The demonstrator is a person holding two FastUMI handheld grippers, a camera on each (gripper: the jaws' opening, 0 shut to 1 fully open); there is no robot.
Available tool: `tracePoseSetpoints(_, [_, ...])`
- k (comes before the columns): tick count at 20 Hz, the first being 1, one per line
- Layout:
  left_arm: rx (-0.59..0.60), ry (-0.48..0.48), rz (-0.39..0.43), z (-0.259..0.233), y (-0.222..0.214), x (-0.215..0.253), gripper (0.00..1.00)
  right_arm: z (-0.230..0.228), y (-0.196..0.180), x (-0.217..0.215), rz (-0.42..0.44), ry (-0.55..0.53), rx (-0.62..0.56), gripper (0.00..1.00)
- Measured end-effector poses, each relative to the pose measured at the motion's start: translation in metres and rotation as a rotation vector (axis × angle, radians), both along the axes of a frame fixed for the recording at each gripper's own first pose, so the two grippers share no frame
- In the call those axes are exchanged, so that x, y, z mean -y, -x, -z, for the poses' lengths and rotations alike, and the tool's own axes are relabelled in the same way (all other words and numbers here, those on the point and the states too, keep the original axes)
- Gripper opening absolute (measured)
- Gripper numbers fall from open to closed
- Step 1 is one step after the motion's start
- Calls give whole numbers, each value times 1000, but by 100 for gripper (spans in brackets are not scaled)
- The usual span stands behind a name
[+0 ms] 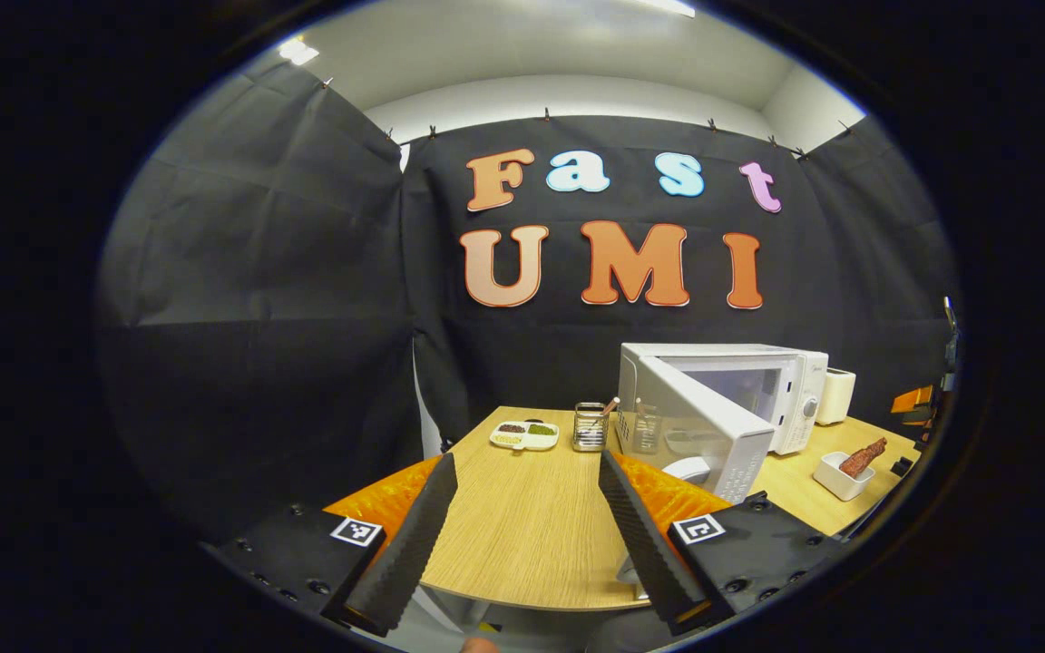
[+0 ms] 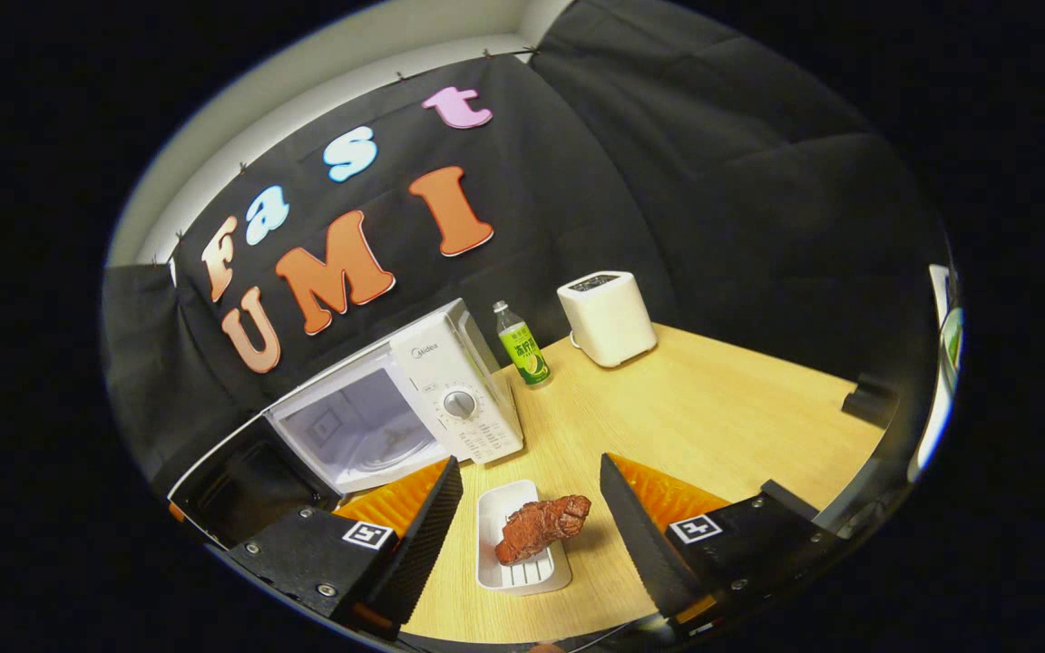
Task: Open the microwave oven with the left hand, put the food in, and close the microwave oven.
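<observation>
L claw [image 1: 522, 521] & R claw [image 2: 527, 531] both wide apart, empty.

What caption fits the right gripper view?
Open right gripper hovers over meat in white tray, beside open microwave.

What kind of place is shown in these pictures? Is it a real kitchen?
Probably a staged kitchen corner in a recording booth, not a real kitchen: black cloth walls surround a wooden table carrying a microwave oven with its door open, and a toaster.
</observation>
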State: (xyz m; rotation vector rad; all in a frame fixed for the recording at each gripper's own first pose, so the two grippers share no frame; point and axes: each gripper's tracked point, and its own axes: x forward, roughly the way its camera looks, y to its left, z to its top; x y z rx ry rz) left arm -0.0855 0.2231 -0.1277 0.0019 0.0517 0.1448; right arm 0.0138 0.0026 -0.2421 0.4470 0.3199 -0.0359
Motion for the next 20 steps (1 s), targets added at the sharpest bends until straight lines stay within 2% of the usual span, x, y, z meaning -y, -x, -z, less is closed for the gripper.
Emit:
tracePoseSetpoints(1, [-4, 5, 4, 2, -1, 0, 100, 10, 0, 0, 2, -52, -16, 95])
tracePoseSetpoints(2, [-8, 13, 8, 3, -4, 1, 96, 19, -1, 0, 0, -102, -35, 95])
tracePoseSetpoints(3, [-10, 15, 10, 3, -5, 1, 100, 27, -1, -1, -1, -145, -49, 95])
tracePoseSetpoints(4, [-15, 8, 2, 4, -9, -1, 96, 34, -3, -2, -3, -179, -59, 94])
tracePoseSetpoints(6, [-17, -4, -13, 3, -15, -3, 97, 48, -5, -7, -18, -245, -76, 91])
tracePoseSetpoints(8, [-12, -3, -6, 0, -18, 1, 100, 57, -6, -13, -21, -313, -91, 80])
tracePoseSetpoints(9, [-12, -7, -5, -2, -20, 2, 96, 62, -8, -14, -16, -338, -100, 76])
tracePoseSetpoints(11, [-2, -20, -15, -12, -25, -1, 96, 65, -12, -14, 4, -362, -107, 68])
tracePoseSetpoints(12, [-1, -22, -17, -16, -28, -2, 97, 63, -14, -12, 19, -363, -101, 57])
tracePoseSetpoints(13, [0, -23, -19, -18, -30, -4, 97, 63, -16, -9, 35, -354, -94, 60])
tracePoseSetpoints(14, [2, -23, -23, -21, -33, -6, 96, 64, -18, -6, 49, -345, -95, 41])
tracePoseSetpoints(15, [3, -25, -27, -24, -36, -7, 97, 65, -19, -7, 58, -352, -101, 34])
tracePoseSetpoints(16, [7, -26, -28, -25, -37, -8, 100, 62, -17, -8, 58, -370, -105, 22])
tracePoseSetpoints(19, [2, -21, -16, -26, -44, -4, 97, 60, -22, -11, 55, -370, -98, 16])
tracePoseSetpoints(20, [-3, -14, -7, -24, -46, -2, 96, 58, -23, -11, 58, -369, -99, 10])
